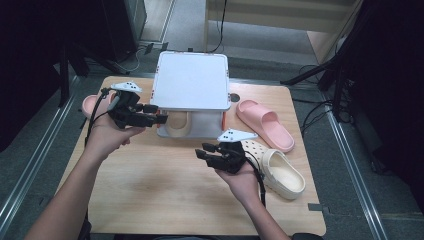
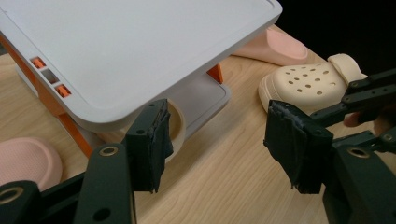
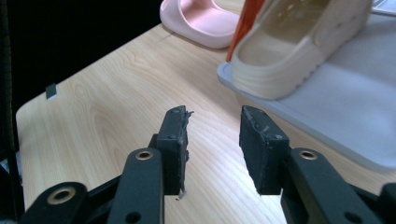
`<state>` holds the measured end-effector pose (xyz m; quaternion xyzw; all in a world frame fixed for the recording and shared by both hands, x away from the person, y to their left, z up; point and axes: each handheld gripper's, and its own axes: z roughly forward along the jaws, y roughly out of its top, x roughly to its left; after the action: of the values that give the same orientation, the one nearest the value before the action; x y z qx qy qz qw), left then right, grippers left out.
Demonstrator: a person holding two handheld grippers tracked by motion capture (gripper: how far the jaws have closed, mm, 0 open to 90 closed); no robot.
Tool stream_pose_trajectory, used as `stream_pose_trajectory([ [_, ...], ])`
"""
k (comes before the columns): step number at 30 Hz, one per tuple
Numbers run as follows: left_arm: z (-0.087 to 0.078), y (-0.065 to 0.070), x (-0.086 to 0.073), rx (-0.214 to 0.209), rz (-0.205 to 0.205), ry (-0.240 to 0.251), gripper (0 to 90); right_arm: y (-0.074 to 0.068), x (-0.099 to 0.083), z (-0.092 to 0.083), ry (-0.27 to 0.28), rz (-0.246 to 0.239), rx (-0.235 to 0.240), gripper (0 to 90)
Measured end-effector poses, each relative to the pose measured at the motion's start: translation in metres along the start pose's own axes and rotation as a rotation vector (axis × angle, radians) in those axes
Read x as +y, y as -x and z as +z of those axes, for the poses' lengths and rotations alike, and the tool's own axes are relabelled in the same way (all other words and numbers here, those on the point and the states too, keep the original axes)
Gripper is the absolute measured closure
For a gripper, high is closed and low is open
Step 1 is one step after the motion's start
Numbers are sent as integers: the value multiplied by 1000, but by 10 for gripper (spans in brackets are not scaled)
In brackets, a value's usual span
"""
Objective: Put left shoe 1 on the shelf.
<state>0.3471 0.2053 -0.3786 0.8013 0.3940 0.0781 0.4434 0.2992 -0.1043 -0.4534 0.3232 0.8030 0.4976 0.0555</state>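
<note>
A wooden table (image 1: 165, 190) seen from above, with a person's forearms entering from the bottom of the frame, each hand holding a black two-jaw gripper. At upper centre stands a two-level white shoe rack (image 1: 191, 80) with orange posts. A cream clog (image 1: 178, 125) sits on the rack's lower shelf, just below centre of the rack, its heel end facing the person. The left gripper (image 1: 161, 113) is at centre left, level with that shelf and pointing right toward the clog; its jaws stand wide apart with nothing between them. In the left gripper view the clog (image 2: 176, 127) is partly hidden behind the left jaw, under the rack's top shelf. The right gripper (image 1: 202, 152) is a little right of centre, lower in the frame, pointing left over bare wood; its jaws are partly open and hold nothing. In the right gripper view the clog (image 3: 289, 51) fills the upper right, resting on the grey shelf, well apart from the jaws. A second cream clog (image 1: 277, 167) lies at right of the table, just behind the right hand. One pink slide (image 1: 265, 122) lies above it at right, another pink slide (image 1: 92, 103) at the far left edge
</note>
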Motion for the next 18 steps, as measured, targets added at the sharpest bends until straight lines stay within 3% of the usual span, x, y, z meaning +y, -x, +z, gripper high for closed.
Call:
stream_pose_trajectory([
  [4,2,5,-8,4,8,-3,396,1,-8,-15,-21,-7,-5,609],
  [12,9,18,-27,20,47,-10,386,12,-13,-39,-8,-21,-22,578],
  [18,18,24,-46,29,31,-19,412,23,-25,-57,-3,3,-44,568],
])
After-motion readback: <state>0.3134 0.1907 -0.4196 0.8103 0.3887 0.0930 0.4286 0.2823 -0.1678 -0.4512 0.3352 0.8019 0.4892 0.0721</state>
